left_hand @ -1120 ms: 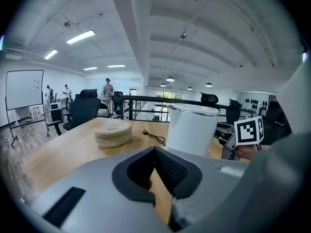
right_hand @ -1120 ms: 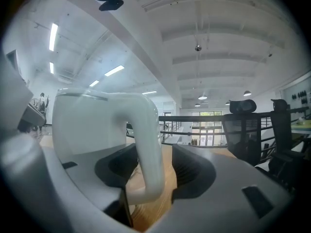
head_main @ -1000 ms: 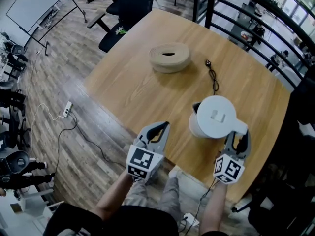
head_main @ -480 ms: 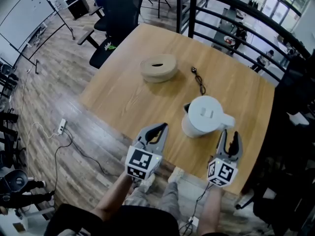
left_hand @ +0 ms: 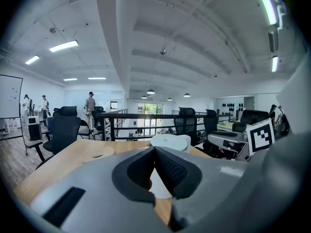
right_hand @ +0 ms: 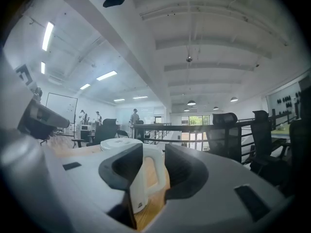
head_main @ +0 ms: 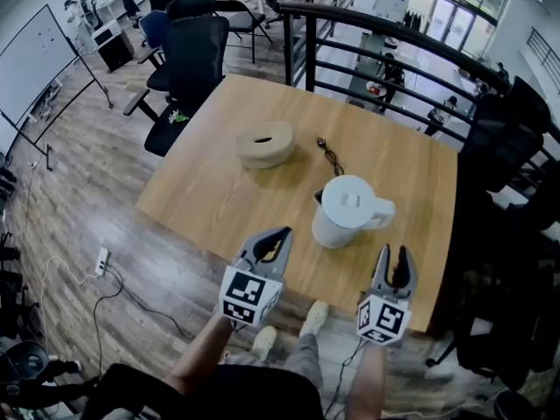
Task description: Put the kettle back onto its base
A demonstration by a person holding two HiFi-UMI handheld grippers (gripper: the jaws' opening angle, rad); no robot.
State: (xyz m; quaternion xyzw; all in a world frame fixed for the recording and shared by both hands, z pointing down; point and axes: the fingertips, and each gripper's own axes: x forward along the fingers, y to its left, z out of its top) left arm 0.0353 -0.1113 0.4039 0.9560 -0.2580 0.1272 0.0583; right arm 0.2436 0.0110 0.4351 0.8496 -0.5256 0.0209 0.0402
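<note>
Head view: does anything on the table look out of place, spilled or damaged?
The white kettle stands upright on the wooden table, apart from its round beige base, which lies farther back with the black cord loose beside it. So the kettle is out of place. No spill or damage shows.

A wooden table point(head_main: 210, 195) fills the middle of the head view, standing on a plank floor point(head_main: 79, 199); beyond the table's far edge runs a black railing point(head_main: 376, 33); off the table's far left corner stands a black office chair point(head_main: 188, 55); a whiteboard point(head_main: 26, 73) stands well apart to the table's left; a white power strip point(head_main: 101, 259) lies on the floor near the table's near left side, its cable trailing away; right of the table, dark chairs point(head_main: 503, 134) crowd close; in the left gripper view a person point(left_hand: 90, 108) stands beyond the table, under long ceiling lights point(left_hand: 63, 46).
</note>
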